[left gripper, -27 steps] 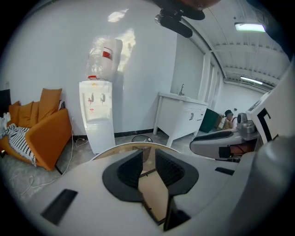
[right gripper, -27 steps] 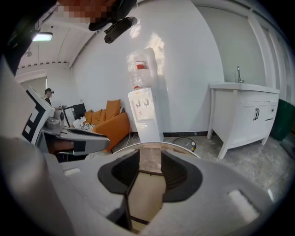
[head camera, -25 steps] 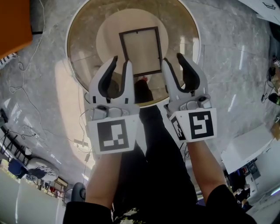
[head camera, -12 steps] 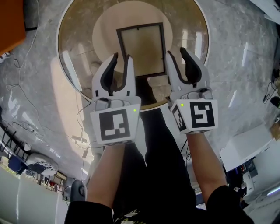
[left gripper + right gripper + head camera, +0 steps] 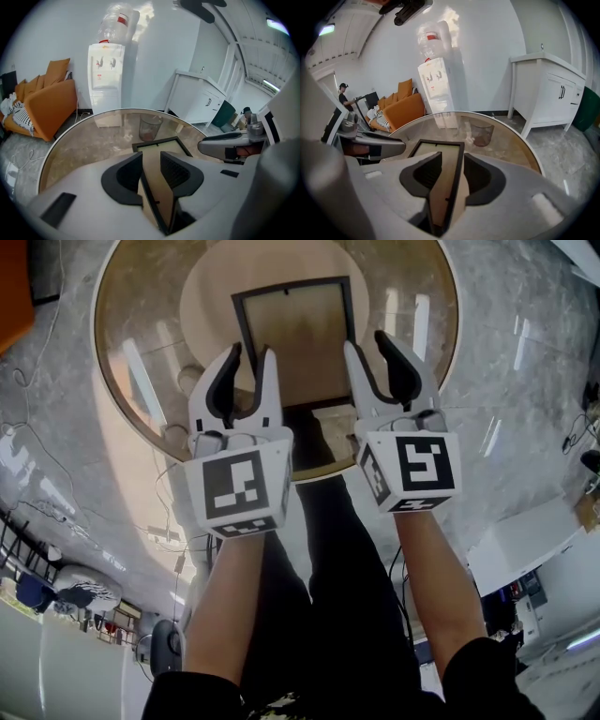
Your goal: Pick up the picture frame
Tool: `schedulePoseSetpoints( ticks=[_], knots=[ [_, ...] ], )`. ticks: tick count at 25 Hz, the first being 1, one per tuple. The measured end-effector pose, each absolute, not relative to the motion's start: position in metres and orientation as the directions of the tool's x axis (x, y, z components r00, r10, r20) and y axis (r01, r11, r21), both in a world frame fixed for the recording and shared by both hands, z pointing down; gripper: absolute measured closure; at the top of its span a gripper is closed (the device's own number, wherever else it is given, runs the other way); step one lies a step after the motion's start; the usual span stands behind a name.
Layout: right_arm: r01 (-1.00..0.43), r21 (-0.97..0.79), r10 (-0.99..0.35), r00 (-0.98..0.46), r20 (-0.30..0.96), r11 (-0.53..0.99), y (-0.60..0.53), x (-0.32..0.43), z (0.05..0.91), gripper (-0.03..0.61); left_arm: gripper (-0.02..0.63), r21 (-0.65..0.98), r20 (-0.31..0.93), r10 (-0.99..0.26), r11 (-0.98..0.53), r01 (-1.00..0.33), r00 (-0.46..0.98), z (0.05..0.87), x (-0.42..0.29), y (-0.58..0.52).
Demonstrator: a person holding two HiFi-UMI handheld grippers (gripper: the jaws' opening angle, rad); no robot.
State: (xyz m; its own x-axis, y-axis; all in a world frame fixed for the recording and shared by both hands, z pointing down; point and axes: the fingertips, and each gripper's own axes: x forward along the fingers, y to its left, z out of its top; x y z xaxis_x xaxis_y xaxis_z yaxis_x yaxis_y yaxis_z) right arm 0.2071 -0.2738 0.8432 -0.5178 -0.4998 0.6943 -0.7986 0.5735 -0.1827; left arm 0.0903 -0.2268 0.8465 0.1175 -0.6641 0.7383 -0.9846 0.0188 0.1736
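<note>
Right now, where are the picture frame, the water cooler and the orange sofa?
picture frame point(image 5: 295, 329), head view, middle of its panel
water cooler point(image 5: 104, 75), left gripper view, white front
orange sofa point(image 5: 50, 110), left gripper view, its side

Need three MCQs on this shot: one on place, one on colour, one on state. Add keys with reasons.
1. Where does the picture frame lie?
A. flat on the round glass table
B. hung on a wall
C. on a chair

2. What colour is its border?
A. white
B. dark
C. orange

3. How do the jaws of the left gripper and right gripper stand?
A. shut on the frame
B. shut, empty
C. apart

Key:
1 A: the frame lies flat on the glass top.
2 B: the border is dark around a tan panel.
3 C: both pairs stand apart. The left pair has just been opening. A frame side lines up in each gap, unpressed.
</note>
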Motion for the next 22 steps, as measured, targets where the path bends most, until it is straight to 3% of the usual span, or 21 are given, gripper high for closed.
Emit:
schedulePoseSetpoints(
  ticks=[22],
  knots=[
    [-0.817,-0.273,-0.419,-0.511,0.751,0.507,-0.263,0.202,0.904,0.437,0.489,0.235,0.816,-0.556,0.071,-0.969,0.157,0.909,0.086,-0.222]
  ],
)
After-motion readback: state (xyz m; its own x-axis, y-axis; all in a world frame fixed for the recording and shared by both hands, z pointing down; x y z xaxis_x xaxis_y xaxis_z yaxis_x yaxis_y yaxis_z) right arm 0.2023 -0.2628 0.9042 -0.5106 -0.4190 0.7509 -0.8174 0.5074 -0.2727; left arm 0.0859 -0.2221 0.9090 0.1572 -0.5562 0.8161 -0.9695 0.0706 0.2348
